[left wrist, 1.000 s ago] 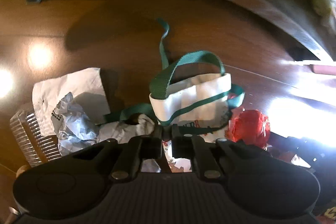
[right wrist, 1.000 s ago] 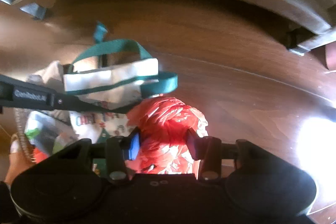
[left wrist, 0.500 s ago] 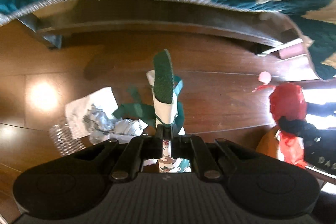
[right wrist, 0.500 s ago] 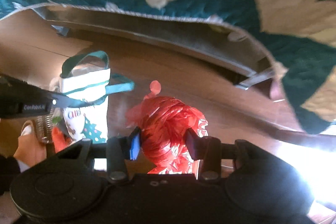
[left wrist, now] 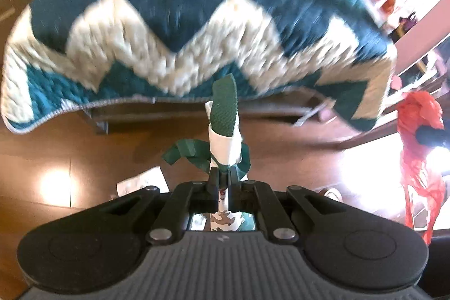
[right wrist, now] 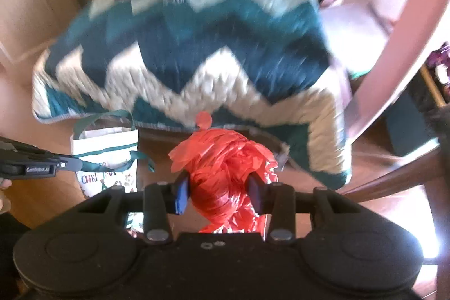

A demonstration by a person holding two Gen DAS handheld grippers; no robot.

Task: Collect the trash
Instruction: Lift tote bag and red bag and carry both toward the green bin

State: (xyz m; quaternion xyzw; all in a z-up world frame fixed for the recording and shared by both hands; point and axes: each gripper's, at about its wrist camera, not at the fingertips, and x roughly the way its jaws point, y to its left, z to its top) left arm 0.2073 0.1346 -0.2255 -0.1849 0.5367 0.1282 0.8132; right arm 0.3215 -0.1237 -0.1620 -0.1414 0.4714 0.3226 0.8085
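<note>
The left claw (left wrist: 222,182) is clenched on the rim of a white tote (left wrist: 225,142) with green straps, the cloth pinched flat between its fingers; the tote hangs edge-on in the left wrist view, one strap loop standing up past the fingertips and another curling to the left. The right claw (right wrist: 220,194) stands about half open, grasping a crumpled red plastic bag (right wrist: 225,165) that bulges between the pads and trails below them. Both loads hang clear above the brown wood floor (left wrist: 84,156). From the right wrist view the tote (right wrist: 108,156) hangs just left of the red bag, apart from it, with the left claw's finger (right wrist: 42,163) on its near rim; its mouth faces up and printed Christmas figures show on its side. From the left wrist view the red bag (left wrist: 419,137) hangs far right, well apart from the tote.

One white paper scrap (left wrist: 143,183) lies on the floor just past the left claw's body. Open floor runs beyond it to the dark wooden base of a bed (left wrist: 168,108). One teal and cream zigzag quilt (left wrist: 197,33) overhangs that edge, blurred. Count: two claws, one tote, one red bag, one scrap
</note>
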